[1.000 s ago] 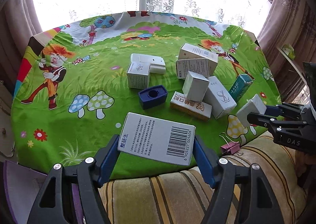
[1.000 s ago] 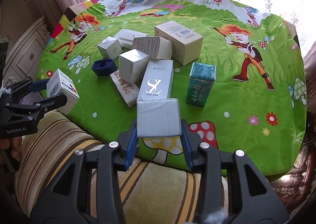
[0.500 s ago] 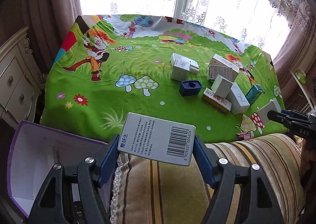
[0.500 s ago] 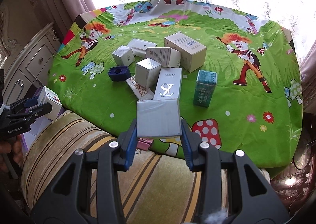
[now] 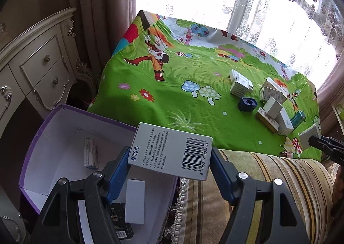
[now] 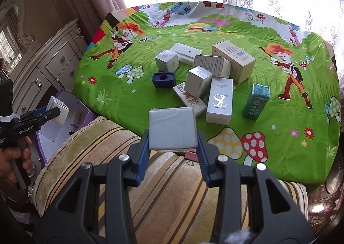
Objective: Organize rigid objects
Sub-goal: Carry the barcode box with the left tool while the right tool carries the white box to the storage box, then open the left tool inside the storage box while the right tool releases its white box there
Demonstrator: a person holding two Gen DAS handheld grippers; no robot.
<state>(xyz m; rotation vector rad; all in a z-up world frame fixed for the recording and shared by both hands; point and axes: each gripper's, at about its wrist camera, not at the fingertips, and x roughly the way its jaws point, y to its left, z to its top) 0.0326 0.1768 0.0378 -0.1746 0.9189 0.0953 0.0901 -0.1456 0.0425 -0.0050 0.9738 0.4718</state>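
Barcode box (image 5: 172, 154): clamped in the left tool (image 5: 169, 168), hanging over the near corner of the purple bin (image 5: 38, 132); a second ago it hung over the bench edge, so the carry is nearly done and release looks next.
Axis: long side runs across the jaws, left to right; barcode face up, tilted slightly down toward the right.
Purple bin: on the floor left of the bench (image 5: 193, 97), already holding a few small boxes (count unclear).
Grey box (image 6: 173, 128): gripped squarely in the right tool (image 6: 173, 147), broad face toward the camera, hovering over the striped cushion (image 6: 172, 179); likely next in.
Loose boxes (image 6: 219, 99): still clustered mid-bench.
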